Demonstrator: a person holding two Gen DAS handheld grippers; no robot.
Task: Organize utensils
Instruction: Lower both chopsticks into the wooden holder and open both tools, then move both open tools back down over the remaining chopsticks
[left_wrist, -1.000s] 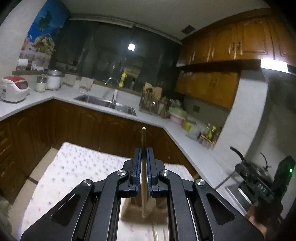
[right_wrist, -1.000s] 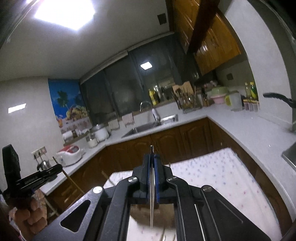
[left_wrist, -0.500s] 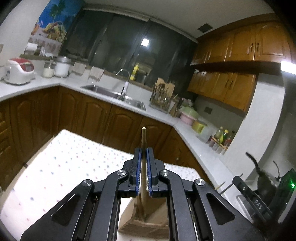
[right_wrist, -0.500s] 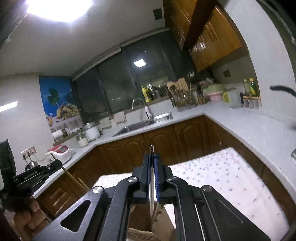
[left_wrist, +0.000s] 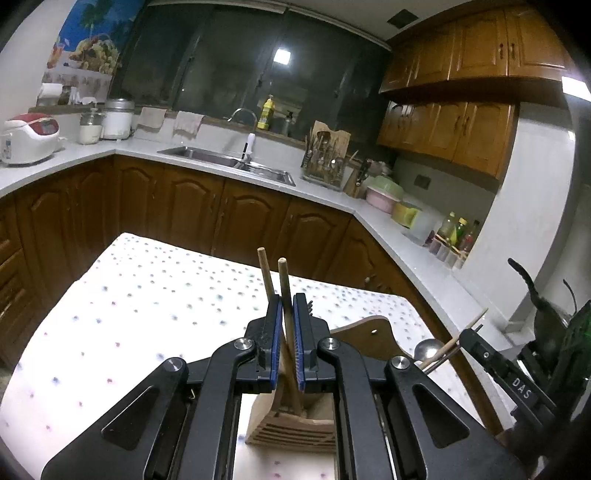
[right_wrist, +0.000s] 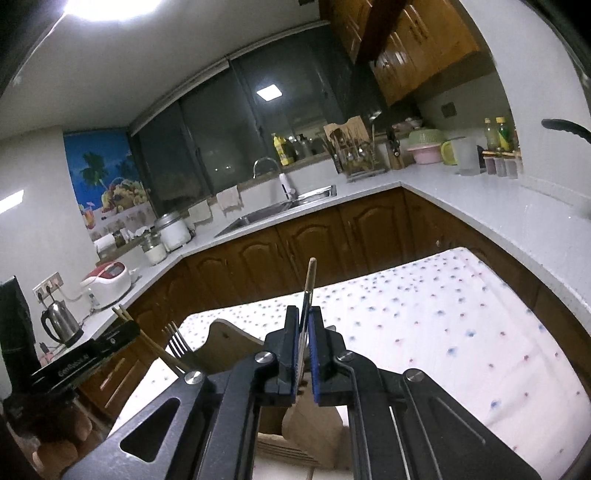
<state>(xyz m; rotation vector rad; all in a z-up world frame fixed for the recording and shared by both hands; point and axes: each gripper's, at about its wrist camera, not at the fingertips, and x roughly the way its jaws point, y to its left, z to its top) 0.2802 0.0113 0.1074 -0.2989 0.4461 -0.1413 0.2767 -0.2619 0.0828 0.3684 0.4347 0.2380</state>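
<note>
Left wrist view: the left tool is clenched on a chopstick that stands nearly upright between its blue pads, while a second chopstick leans just left of it. Both run down into a wooden holder on the dotted cloth. The right tool shows at right beside a spoon.

Right wrist view: the right tool grips a thin utensil handle above the holder. A fork rises at left, near the left tool.
</note>
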